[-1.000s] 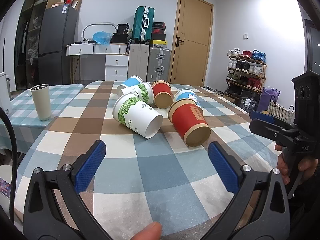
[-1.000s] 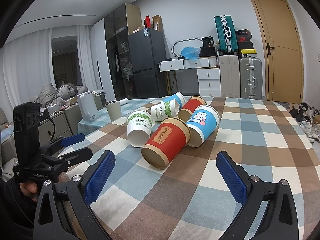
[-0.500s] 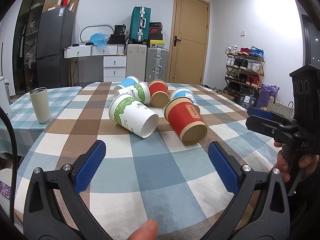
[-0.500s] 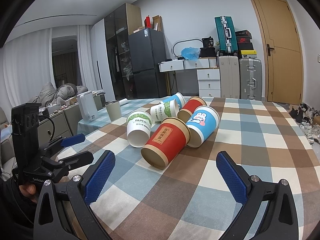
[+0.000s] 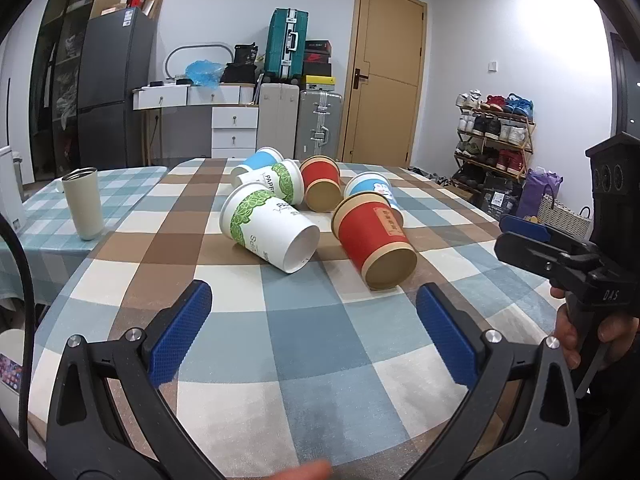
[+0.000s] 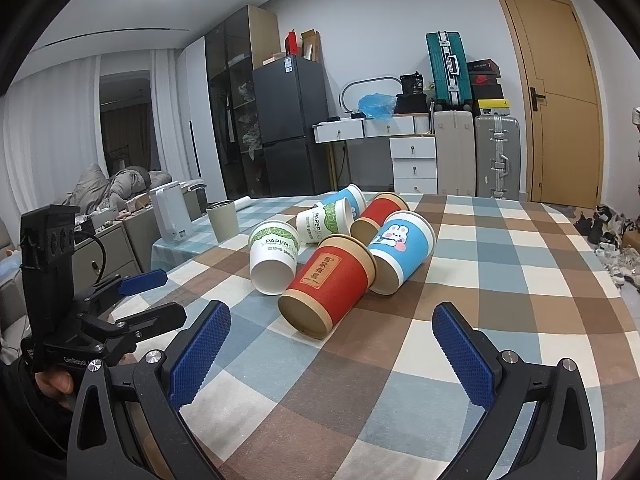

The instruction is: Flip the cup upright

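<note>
Left gripper [image 5: 314,330] nearer toppled cups [image 5: 372,236]

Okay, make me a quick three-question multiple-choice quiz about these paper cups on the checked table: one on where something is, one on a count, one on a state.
1. What lies right beside the nearest red cup, touching it on the side toward the door?
A. the blue rabbit cup
B. the kettle
C. the tumbler

2. How many paper cups lie on the table?
A. three
B. six
C. nine

3. How is the left hand-held gripper?
A. shut on a cup
B. open, holding nothing
C. shut on the tablecloth

Answers:
1. A: the blue rabbit cup leans against the red one in the right wrist view.
2. B: two red, two blue and two white-and-green cups show.
3. B: its blue pads stand wide apart with only cloth between them; the right hand-held gripper is open too.
</note>
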`<state>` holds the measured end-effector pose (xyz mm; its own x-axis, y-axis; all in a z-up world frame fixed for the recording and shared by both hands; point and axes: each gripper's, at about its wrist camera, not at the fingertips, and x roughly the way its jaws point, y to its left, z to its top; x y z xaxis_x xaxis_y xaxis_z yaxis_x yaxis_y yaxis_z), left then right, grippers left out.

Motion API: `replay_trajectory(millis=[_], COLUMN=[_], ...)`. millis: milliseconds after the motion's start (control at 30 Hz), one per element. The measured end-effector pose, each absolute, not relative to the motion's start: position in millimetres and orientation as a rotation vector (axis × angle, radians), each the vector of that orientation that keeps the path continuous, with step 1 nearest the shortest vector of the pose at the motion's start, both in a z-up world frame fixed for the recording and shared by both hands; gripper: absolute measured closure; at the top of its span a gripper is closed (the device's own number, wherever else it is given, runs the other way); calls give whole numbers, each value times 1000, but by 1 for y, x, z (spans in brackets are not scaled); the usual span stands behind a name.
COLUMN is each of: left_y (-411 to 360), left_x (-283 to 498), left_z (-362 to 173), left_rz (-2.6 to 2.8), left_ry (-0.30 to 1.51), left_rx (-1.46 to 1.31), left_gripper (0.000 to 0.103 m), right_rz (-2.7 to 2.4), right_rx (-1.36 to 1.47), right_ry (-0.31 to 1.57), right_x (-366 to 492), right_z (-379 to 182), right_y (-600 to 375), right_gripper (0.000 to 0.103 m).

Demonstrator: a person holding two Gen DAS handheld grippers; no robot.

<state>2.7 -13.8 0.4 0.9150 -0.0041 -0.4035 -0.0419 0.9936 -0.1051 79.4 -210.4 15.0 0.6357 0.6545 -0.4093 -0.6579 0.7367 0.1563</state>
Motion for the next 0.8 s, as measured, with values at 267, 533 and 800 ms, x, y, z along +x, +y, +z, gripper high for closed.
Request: replay_trajectory(millis=[267,533,800], left_y=[-24,-38,-63], left_x=[10,25,52], left_z=[1,4,18], left_rz=[12,28,23], left_ry=[432,464,483], left_rx=[-112,-103,-60], left_gripper=[1,1,1], right_rz=[727,679,633], right_rx=[-19,-33,0], right_ry=[473,473,473], right_x=[83,89,95], right_z=[17,18,20], right_y=[-216,-229,-251], right_gripper=[0,0,0])
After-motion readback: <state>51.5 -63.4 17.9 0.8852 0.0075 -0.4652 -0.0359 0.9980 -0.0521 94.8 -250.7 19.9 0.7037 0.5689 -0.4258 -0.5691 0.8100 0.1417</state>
